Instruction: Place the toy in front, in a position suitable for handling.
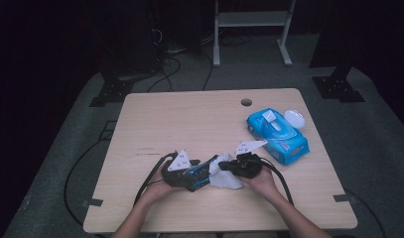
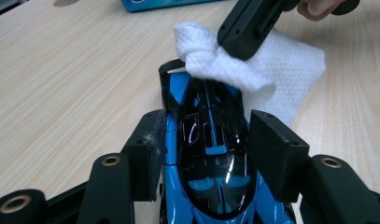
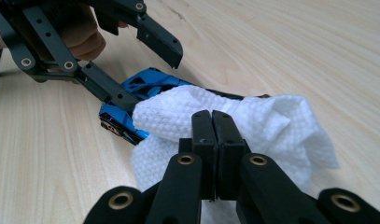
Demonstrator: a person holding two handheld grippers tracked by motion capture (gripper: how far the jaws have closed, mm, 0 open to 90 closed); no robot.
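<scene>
We have the toy car [image 2: 211, 154] near the worktop [image 1: 189, 119] front edge, left gripper [image 2: 211, 140] fingers straddling it loosely. Right gripper [image 3: 211, 135] fingers clamped on wet wipe [image 3: 271, 126], wiping its nose. Roof remains. Wipes pack [image 1: 279, 131] beyond.

A dim lab or recording studio is showing here: a pale wooden surface [image 1: 189, 124] is standing alone on grey carpet [image 1: 388, 148], black cables [image 1: 165, 69] are trailing across the floor, and dark equipment stands [image 1: 336, 84] are ringing it.
</scene>
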